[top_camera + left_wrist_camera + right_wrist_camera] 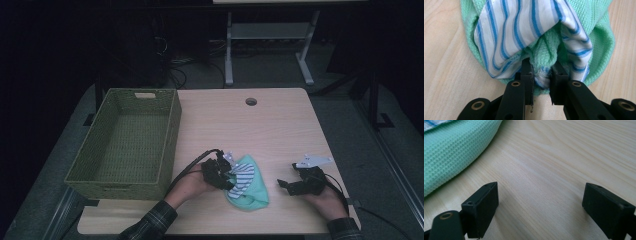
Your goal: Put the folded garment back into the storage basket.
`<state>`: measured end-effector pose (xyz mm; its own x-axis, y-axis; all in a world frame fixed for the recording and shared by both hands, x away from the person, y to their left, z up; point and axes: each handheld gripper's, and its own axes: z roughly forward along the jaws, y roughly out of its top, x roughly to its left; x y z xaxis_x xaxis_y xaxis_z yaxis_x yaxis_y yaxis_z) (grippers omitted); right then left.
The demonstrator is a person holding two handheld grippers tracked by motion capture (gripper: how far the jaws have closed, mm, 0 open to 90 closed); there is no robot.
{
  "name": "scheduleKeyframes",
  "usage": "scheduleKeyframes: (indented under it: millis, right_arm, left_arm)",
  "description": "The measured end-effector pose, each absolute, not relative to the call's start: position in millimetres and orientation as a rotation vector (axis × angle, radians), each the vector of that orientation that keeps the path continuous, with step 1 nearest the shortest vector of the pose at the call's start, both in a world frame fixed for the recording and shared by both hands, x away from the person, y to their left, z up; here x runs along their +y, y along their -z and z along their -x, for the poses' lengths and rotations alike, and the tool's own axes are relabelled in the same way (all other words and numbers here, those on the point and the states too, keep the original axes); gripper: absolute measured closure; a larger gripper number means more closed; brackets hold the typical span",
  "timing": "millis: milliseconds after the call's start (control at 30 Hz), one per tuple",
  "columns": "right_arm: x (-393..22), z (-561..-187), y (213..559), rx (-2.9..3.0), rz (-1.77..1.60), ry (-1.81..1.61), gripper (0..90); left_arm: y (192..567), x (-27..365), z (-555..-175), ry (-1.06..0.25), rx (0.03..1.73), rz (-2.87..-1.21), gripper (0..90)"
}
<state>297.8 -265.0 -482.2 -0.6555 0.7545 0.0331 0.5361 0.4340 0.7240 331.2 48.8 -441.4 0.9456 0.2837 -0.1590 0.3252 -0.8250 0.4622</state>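
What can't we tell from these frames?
- Garment type: bunched up in the left gripper view, its top cut by the frame edge.
- Cloth under the left gripper: hidden by it in the high view.
- Basket near-wall inside: hidden by its rim, high view.
- Floor clutter: too dark.

Plaid sleeves (152, 220), black cabled tools (224, 176).

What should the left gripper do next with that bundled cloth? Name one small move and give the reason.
Probably lift a little. The left gripper pinches a fold of the green and striped cloth, which lies on the table; the wicker basket stands to its left, and the right gripper rests open, apart.
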Motion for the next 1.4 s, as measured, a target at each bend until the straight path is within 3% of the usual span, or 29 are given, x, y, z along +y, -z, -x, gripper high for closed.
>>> scheduleKeyframes:
  millis: [1400]
  right_arm:
    - [-264, -298, 482, 2.398, -1.124, -1.039, 10.1]
  left_arm:
    - [330, 102, -346, 0.029, 0.504, -2.476, 75.7]
